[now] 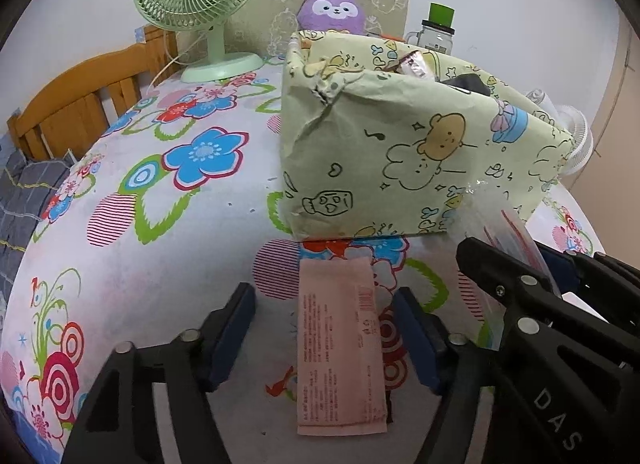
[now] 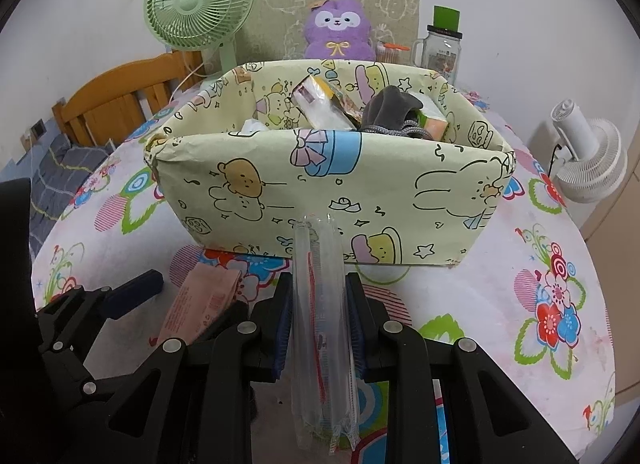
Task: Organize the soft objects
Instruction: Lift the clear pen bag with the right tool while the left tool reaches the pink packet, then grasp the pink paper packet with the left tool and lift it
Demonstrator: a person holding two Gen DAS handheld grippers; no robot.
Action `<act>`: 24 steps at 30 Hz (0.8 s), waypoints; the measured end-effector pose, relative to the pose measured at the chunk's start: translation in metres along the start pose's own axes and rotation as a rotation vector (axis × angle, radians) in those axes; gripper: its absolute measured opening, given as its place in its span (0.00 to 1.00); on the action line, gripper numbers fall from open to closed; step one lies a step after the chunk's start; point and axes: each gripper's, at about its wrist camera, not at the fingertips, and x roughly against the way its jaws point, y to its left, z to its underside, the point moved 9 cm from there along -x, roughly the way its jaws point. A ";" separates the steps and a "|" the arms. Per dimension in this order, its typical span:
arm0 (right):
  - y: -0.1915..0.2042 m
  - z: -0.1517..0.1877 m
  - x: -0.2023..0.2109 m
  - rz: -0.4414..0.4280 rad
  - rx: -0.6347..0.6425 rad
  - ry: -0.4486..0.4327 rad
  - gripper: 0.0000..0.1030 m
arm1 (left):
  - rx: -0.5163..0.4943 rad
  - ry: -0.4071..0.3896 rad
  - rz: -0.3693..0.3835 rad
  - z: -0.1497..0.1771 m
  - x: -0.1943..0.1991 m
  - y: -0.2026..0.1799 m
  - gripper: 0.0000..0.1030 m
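I am looking into a bedroom at home, with a wooden bed [image 2: 120, 100], a purple plush toy [image 2: 339, 30] and a green fan [image 2: 200, 0].

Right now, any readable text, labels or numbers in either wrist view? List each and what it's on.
"DAS": white letters on the right gripper body, seen in the left wrist view; possibly cut off.
"PP": printed on the patterned box, apparently part of a longer word.
Pink packet between the fingers of the open left gripper: barcode and lines of small print, too small to read.
Clear pouch held in the right gripper: no legible text.
Glass jar label: blurred.
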 end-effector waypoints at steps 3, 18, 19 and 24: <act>0.001 0.000 0.000 -0.002 -0.003 0.001 0.28 | 0.011 -0.001 0.001 0.000 0.001 0.002 0.62; 0.001 0.004 0.005 -0.010 0.004 -0.001 0.28 | -0.016 0.001 -0.029 0.005 0.005 -0.007 0.39; 0.000 0.005 0.005 -0.012 0.002 -0.001 0.28 | -0.013 0.002 -0.027 0.005 0.005 -0.007 0.39; -0.003 0.007 0.007 -0.016 -0.008 -0.003 0.28 | -0.016 0.008 -0.018 0.008 0.008 -0.011 0.38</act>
